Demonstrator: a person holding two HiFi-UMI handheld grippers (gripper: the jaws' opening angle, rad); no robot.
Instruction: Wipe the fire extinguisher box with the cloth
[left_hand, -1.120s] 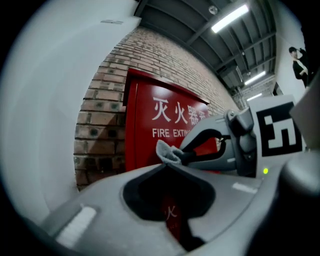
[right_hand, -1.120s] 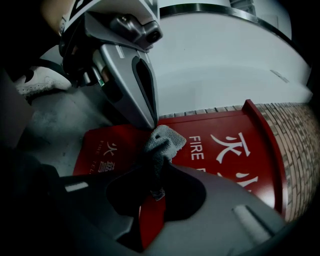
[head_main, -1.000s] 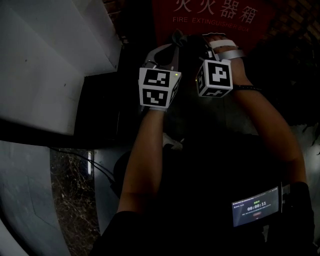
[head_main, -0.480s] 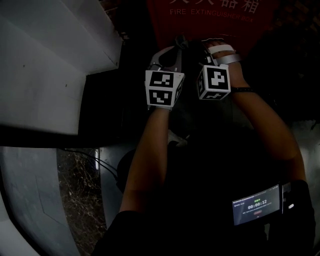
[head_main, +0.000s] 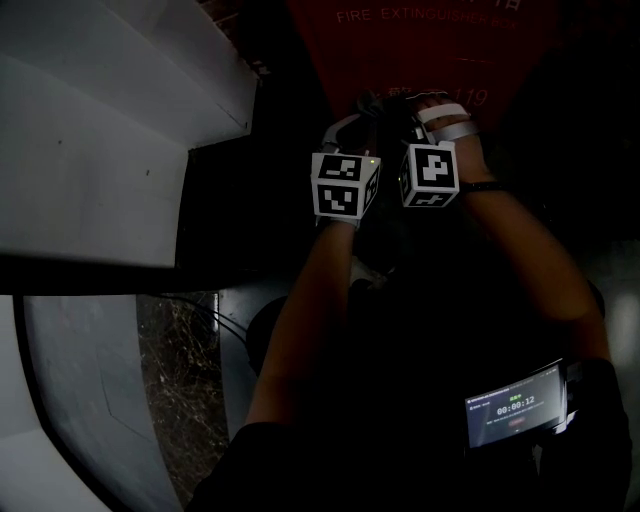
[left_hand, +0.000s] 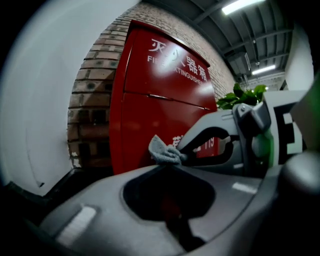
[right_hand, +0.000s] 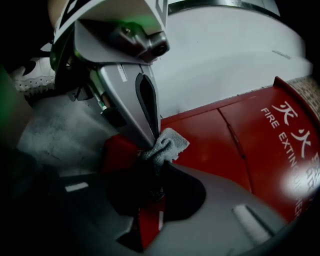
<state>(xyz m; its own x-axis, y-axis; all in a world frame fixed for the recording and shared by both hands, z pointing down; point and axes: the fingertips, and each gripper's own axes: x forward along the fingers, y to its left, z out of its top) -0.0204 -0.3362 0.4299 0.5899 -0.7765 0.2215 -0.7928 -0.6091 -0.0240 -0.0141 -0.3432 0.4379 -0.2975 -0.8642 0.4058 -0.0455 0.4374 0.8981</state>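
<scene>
- Fire extinguisher box (left_hand: 150, 100), red, against the brick wall (left_hand: 92, 95): the likely risk is hard jaw tips scraping its paint, since little cloth pokes past them. It stands upright, long axis vertical, lettered door facing the grippers.
- Left gripper (left_hand: 167, 162) and right gripper (right_hand: 152, 162): tip to tip just before the door, both seemingly pinching one wad.
- Grey cloth (right_hand: 167, 142): bunched, loose corner toward the box.

L gripper (head_main: 368, 102) & R gripper (head_main: 407, 97) were side by side w/ cloth (right_hand: 167, 144) betw. their tips, box (head_main: 430, 50) just behind; wall (head_main: 100, 150) left of box.
</scene>
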